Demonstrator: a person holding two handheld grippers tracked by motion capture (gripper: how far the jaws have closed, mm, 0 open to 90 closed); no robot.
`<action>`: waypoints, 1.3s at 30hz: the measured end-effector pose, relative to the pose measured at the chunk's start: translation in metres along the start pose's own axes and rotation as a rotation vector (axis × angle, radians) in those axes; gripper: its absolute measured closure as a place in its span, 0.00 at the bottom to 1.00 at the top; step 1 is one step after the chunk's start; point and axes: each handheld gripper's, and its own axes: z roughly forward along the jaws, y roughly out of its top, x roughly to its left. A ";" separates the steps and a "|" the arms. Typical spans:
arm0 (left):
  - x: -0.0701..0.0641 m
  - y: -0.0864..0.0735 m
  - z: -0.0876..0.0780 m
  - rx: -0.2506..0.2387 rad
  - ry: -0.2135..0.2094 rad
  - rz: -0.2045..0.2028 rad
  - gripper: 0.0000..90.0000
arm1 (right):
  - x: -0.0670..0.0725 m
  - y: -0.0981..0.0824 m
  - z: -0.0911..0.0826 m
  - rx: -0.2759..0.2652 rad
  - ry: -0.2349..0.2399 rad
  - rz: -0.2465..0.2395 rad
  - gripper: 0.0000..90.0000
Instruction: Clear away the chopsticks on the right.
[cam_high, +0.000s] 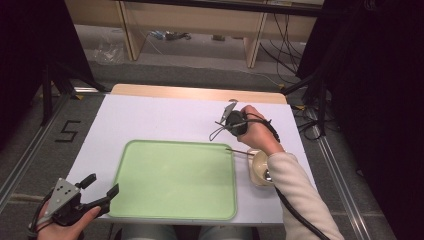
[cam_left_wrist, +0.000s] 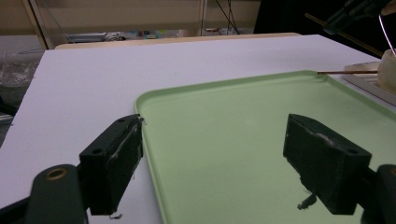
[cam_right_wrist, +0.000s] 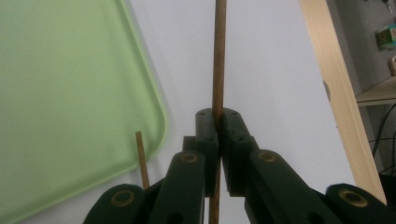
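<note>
Two tongs work at a white table (cam_high: 165, 117). Right tongs (cam_right_wrist: 217, 122) are clenched on a thin brown chopstick (cam_right_wrist: 218, 56), which passes between the pads and runs straight up the middle of the right gripper view over the bare tabletop. In the high view these tongs (cam_high: 226, 116) sit right of centre, above the tray's upper right corner, held by a hand (cam_high: 255, 131) in a pale sleeve. A second chopstick (cam_high: 240, 151) lies level just below that hand, its tip reaching over the tray's right edge and its other end at a cream bowl (cam_high: 260, 167) standing just right of the tray. The same stick (cam_right_wrist: 141, 158) appears at the lower left of the right gripper view, beside the tray's rounded corner. A green tray (cam_high: 175, 177) fills the centre of the high view. Left tongs (cam_high: 102, 187) are released, jaws wide apart, at the lower left of that view, one tip at the tray's left edge. In the left gripper view they (cam_left_wrist: 212, 154) straddle the tray's near corner with nothing between the pads.
</note>
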 end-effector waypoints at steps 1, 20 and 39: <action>0.000 0.000 0.000 0.000 0.000 0.000 0.22 | -0.001 0.001 -0.002 -0.013 -0.006 0.013 0.97; 0.000 0.000 0.000 -0.001 0.000 -0.001 0.22 | -0.009 0.017 -0.035 -0.211 -0.019 0.291 0.97; -0.003 -0.001 0.000 0.003 -0.005 -0.037 0.22 | -0.013 0.022 -0.053 -0.347 -0.059 0.436 0.97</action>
